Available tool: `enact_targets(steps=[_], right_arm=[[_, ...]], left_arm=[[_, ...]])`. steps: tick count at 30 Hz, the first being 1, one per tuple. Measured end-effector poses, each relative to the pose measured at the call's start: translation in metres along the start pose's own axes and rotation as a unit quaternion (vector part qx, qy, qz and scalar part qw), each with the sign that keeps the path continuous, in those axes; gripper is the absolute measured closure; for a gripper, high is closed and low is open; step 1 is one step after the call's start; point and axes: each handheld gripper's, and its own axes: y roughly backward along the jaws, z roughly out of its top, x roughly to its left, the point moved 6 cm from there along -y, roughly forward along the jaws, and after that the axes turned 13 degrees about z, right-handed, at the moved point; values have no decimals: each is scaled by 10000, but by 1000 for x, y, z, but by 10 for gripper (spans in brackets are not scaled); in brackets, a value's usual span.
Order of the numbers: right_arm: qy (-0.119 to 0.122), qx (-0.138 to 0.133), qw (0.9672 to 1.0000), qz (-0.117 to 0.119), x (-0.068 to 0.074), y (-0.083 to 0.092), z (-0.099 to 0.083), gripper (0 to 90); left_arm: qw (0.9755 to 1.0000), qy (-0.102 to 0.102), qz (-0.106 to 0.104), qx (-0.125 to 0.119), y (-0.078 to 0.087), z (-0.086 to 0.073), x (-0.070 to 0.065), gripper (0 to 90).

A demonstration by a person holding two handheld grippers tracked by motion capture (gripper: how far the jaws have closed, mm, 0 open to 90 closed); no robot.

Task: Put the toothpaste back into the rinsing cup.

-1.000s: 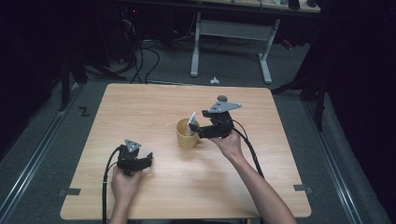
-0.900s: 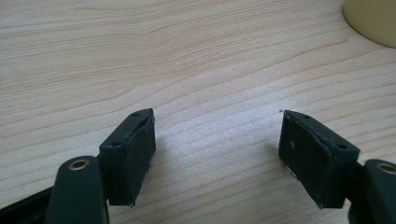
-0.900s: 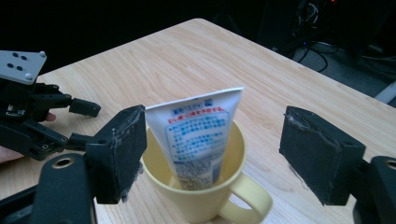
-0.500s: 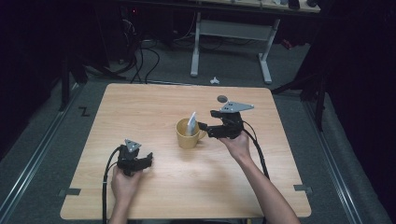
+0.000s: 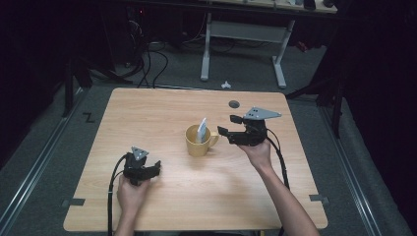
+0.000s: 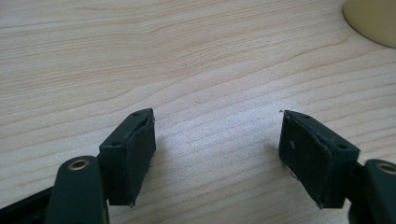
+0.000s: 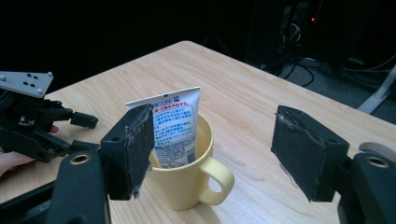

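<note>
- Right gripper: jaws apart, empty, just beside the yellow mug on its handle side.
- Left gripper: jaws apart, empty, low on the table, apart from the mug.
- White tube stands tilted inside the mug.
- Judgement: step looks like a release; retreat level to avoid clipping the handle.

A: Room? Dark, light falls mainly on the light wood desk.
B: Floor?
A: Grey carpet, black cables trailing behind the desk.
B: Furniture?
A: White-legged table frame at the back, small white scrap on the floor.
</note>
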Motion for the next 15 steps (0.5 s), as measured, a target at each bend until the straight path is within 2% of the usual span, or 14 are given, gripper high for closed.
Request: enact_targets(steps=[15], right_arm=[[-27, -124, 9998, -144, -2, 16, -3, 339]], left_arm=[[10000, 2, 0, 0, 0, 0, 0, 276]])
